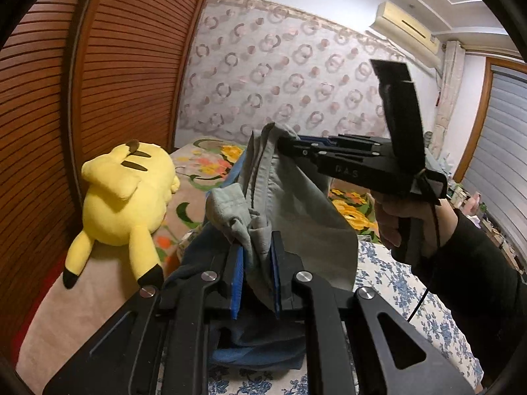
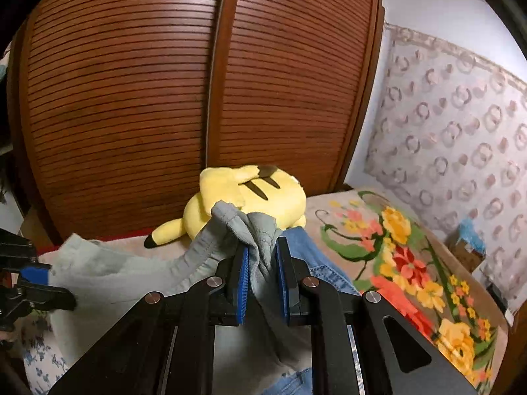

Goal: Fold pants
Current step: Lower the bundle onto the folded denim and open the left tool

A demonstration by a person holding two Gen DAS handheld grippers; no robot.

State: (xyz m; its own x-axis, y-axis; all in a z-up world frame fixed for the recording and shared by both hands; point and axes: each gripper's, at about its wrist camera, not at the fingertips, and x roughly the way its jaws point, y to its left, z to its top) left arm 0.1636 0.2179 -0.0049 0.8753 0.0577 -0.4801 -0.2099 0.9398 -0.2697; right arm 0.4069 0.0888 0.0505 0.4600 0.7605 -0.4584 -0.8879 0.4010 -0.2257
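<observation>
A pair of grey pants (image 1: 296, 204) is held up in the air over the bed, stretched between both grippers. My left gripper (image 1: 257, 247) is shut on a bunched fold of the grey cloth, its blue pads (image 1: 237, 263) pressing on it. To the upper right, my right gripper (image 1: 283, 146) is held by a hand in a dark sleeve and pinches another edge of the pants. In the right wrist view the right gripper (image 2: 263, 247) is shut on the grey pants (image 2: 115, 273). The left gripper (image 2: 49, 279) grips them at the left edge.
A yellow plush toy (image 1: 128, 194) lies on the bed by the slatted wooden wardrobe doors (image 2: 131, 98). Blue denim jeans (image 2: 316, 263) lie under the grippers. A floral blanket (image 2: 411, 263) covers the far bed, a blue-flowered sheet (image 1: 395, 279) the near part.
</observation>
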